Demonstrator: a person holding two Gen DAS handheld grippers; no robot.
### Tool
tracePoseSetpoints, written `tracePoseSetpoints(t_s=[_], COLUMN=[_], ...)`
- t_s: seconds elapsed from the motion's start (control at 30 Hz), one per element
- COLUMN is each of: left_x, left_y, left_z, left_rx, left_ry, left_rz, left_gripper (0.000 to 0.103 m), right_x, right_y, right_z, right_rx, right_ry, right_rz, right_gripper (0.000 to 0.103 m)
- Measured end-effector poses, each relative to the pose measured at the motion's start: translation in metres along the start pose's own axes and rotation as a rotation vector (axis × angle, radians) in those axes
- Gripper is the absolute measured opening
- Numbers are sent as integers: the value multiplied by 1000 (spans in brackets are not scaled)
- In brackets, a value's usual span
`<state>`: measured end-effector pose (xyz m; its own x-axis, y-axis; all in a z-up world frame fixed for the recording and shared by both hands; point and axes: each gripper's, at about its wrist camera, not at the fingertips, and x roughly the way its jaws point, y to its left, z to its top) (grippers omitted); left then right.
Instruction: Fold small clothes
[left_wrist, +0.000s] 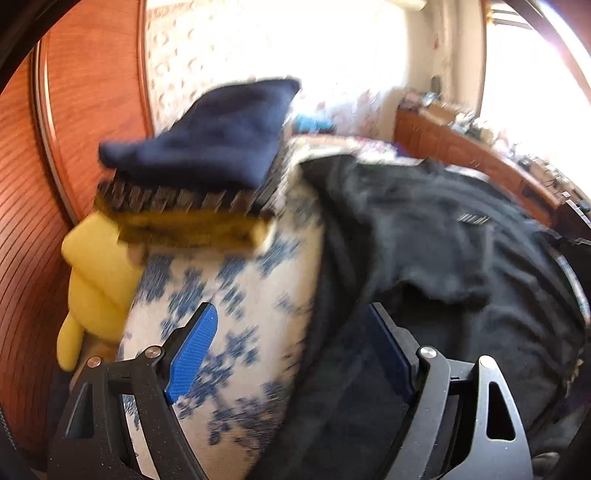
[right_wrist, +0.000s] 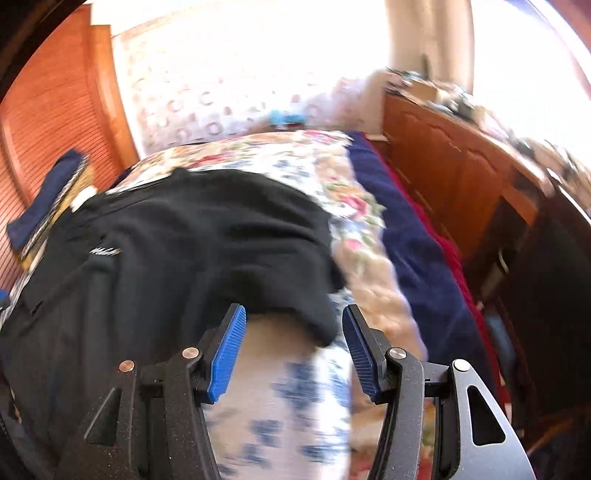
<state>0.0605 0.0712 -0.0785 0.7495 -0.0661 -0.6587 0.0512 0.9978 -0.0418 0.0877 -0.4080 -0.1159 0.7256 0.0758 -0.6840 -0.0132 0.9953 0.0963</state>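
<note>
Two folded pieces (left_wrist: 207, 147) already sit stacked at the bed's (right_wrist: 280, 406) far left; the black garment (right_wrist: 192, 236) lies unfolded mid-bed. My left gripper (left_wrist: 291, 354) and right gripper (right_wrist: 293, 350) hover released, holding nothing.

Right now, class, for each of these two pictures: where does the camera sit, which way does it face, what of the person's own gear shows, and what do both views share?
Left wrist: sits on the left gripper, facing across the blue-flowered white bed cover towards the stack of folded clothes topped by a navy piece; its blue-padded jaws stand open.
Right wrist: sits on the right gripper, facing along the bed towards the bright window; its jaws stand open at the hem.
Shared: the crumpled black garment, the stack, the cover.
</note>
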Motion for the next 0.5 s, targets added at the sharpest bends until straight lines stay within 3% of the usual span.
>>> tracePoseSetpoints(t_s=[0.2,0.37,0.43,0.5], left_x=[-2,15,20,24], left_y=[-55,-104,-118,-131], left_z=[30,48,52,54], left_rx=[104,185,209,231], left_ry=[-36,-39,-44,-67], left_rz=[-129,-248,-271,-285], left_gripper=[83,83,83,83], right_x=[-3,8,17,22], right_y=[-35,-33,-31,-29], right_z=[-14,-8,8,23], right_rx=[114,118,111,102], right_ry=[38,71,77,72], right_rz=[39,60,64,68], right_gripper=[56,56,44,18])
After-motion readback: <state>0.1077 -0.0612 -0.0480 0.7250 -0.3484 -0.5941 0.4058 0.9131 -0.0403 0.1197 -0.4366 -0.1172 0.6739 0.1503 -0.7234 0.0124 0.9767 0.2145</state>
